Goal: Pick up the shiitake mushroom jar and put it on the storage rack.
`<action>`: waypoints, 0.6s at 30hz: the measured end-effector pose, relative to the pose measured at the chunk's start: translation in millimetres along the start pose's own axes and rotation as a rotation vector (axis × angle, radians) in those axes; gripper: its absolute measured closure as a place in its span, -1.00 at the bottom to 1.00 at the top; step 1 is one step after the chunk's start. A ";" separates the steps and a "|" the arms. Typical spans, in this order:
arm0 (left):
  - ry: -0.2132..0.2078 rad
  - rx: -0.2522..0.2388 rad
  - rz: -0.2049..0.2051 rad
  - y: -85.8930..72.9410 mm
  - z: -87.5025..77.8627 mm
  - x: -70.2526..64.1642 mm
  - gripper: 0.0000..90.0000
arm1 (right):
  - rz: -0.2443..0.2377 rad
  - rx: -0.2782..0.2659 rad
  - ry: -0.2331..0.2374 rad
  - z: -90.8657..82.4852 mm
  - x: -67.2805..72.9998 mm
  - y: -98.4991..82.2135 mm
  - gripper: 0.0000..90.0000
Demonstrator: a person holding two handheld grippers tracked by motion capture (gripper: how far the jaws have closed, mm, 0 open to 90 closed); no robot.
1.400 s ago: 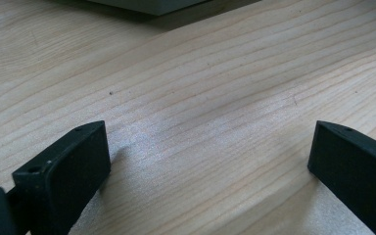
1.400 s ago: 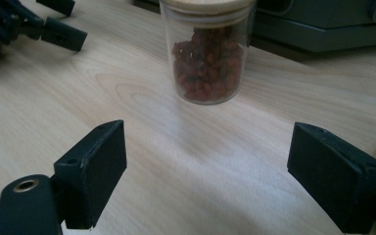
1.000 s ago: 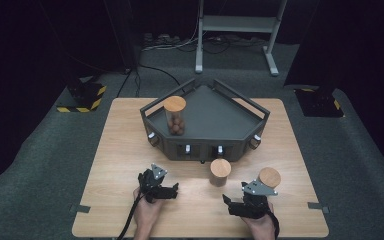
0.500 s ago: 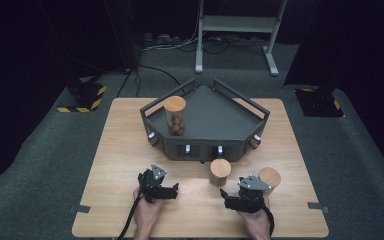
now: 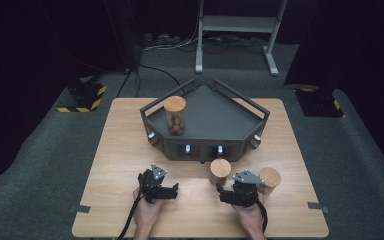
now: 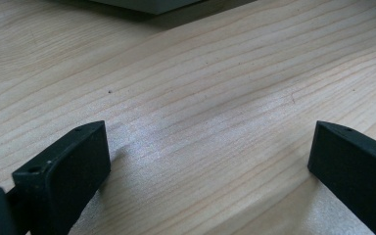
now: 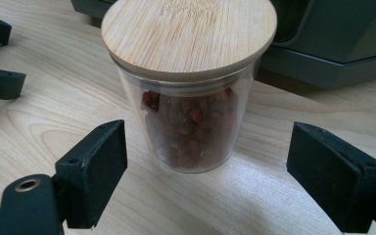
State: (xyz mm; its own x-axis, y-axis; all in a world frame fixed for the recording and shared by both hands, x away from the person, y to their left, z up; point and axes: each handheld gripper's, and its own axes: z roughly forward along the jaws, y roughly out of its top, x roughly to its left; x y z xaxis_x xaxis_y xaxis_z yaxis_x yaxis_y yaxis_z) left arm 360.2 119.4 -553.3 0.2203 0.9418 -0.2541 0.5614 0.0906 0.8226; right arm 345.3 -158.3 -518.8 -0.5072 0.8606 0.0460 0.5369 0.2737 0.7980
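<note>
Left gripper (image 5: pixel 172 190) sits at 7 o'clock on the table (image 5: pixel 105 165), jaws spread wide, bare wood between them. Right gripper (image 7: pixel 205 171) at 5 o'clock, jaws apart, clear of the glass. Middle jar (image 7: pixel 188 83) of red bits stands upright at its 12, just beyond the fingertips (image 7: pixel 95 169), in front of the grey tray (image 5: pixel 215 120).

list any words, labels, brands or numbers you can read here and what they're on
None can be read.
Jar lid: a faint mark in the bamboo near the top edge, too blurred to read.
Tray: small pale tabs on its front wall, too small to tell.
Striped floor block: yellow-black hazard stripes, no text.
</note>
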 end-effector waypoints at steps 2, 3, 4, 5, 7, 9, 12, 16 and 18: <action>0.000 0.000 0.000 0.0 0.0 0.0 -0.95 | 0.003 0.001 -0.004 2.2 -0.1 0.3 -0.67; 0.000 0.000 0.000 0.0 0.0 0.0 -0.95 | 0.005 0.001 -0.005 3.2 -0.3 0.6 -0.66; 0.000 0.000 0.000 0.0 0.0 0.0 -0.95 | 0.008 -0.001 -0.007 4.3 -0.3 0.9 -0.66; 0.000 0.000 -0.001 0.0 0.0 0.0 -0.95 | 0.011 -0.001 -0.008 5.2 -0.1 1.2 -0.66; 0.000 0.000 -0.001 0.0 0.0 0.0 -0.95 | 0.013 0.000 -0.009 7.4 0.3 1.7 -0.66; 0.000 -0.001 -0.001 0.0 0.1 -0.1 -0.95 | 0.015 0.000 -0.011 9.0 0.7 2.2 -0.66; 0.000 -0.001 -0.001 0.0 0.0 -0.1 -0.95 | 0.014 0.001 -0.008 12.2 1.6 2.9 -0.67; 0.000 0.000 -0.001 0.0 0.0 0.0 -0.95 | 0.018 0.000 0.002 15.6 3.2 3.5 -0.66; 0.000 0.000 0.000 0.0 0.0 0.1 -0.95 | 0.014 0.000 0.006 17.0 4.0 3.8 -0.66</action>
State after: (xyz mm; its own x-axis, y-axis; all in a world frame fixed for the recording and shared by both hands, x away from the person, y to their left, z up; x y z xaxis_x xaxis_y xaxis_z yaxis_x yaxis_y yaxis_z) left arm 360.2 119.5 -553.3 0.2205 0.9418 -0.2540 0.5614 0.0904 0.8226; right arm 356.8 -146.5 -525.9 -0.5039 0.8617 0.0604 0.5438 0.2621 0.7972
